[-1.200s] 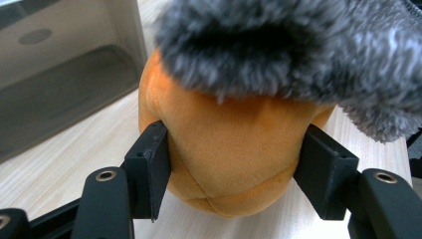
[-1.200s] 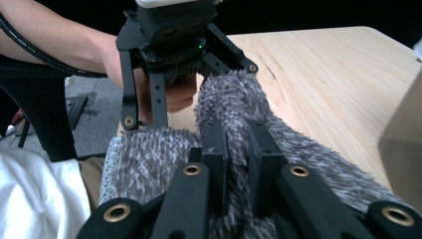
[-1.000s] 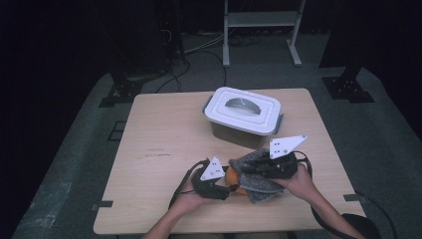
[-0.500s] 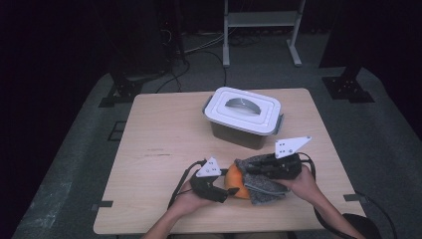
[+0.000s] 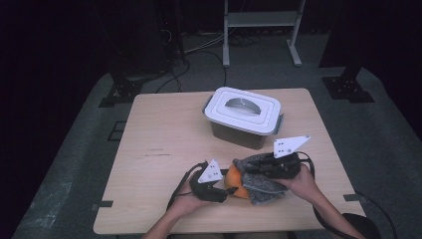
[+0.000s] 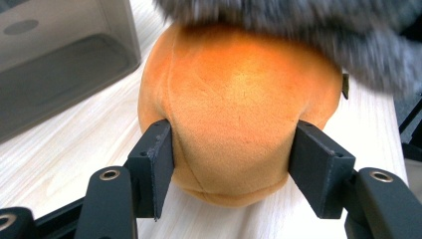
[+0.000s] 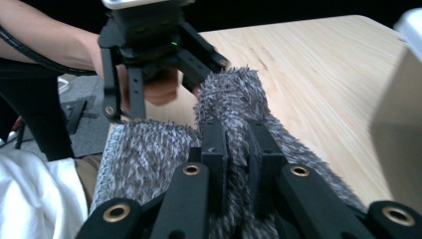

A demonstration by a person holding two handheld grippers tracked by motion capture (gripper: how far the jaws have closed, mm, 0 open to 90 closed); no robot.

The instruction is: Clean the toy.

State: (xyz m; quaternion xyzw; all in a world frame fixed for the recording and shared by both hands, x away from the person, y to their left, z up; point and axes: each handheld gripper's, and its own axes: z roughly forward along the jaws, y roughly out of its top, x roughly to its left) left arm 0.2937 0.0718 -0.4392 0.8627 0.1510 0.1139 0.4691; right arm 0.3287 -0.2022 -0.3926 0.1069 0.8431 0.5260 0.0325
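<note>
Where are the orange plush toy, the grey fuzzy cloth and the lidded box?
orange plush toy [image 6: 234,114]: left gripper view, middle of its rounded body.
grey fuzzy cloth [image 7: 234,94]: right gripper view, raised fold.
lidded box [image 5: 244,107]: high view, white lid.

- You work at a pale wooden table with rounded corners; it stands on grey floor
- Toward its far side, right of centre, you have a grey plastic box resting on the wood; its white lid is on, handle lying flat
- At your near edge sits an orange plush toy directly on the top; a grey fuzzy cloth drapes over it and reaches the wood at its right
- The rest of the surface shows bare wood grain
</note>
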